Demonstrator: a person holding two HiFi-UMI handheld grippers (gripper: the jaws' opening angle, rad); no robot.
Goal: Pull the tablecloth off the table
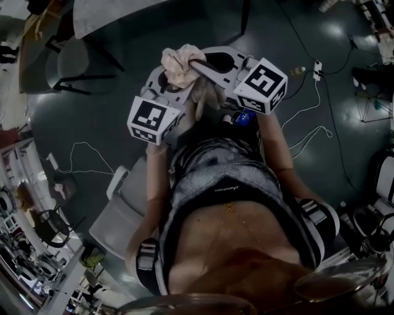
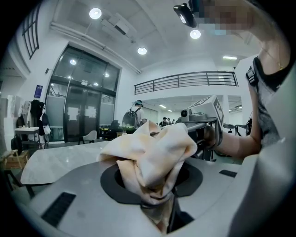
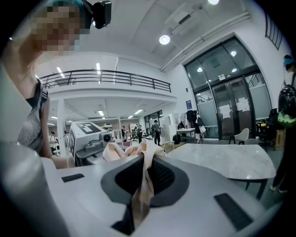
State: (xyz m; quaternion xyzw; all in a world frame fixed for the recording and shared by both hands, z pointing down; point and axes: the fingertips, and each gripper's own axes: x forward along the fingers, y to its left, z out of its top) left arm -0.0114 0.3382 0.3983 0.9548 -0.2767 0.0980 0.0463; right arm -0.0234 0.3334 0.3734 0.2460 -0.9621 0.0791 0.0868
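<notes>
While the tablecloth (image 1: 180, 66) hangs bunched, clear of the surface (image 3: 222, 159), the left gripper (image 2: 158, 201) clamps a thick wad; the right gripper (image 3: 140, 185) (also off the surface) pinches a thin fold.

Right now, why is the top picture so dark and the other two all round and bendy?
Head view: dim and underexposed, with pale lamp reflections on the dark floor. Left gripper view: much brighter, the ceiling lights flare white, the tablecloth bulges close to the lens, and the corners go black. Right gripper view: the wide lens bows the balcony railing into a curve.
</notes>
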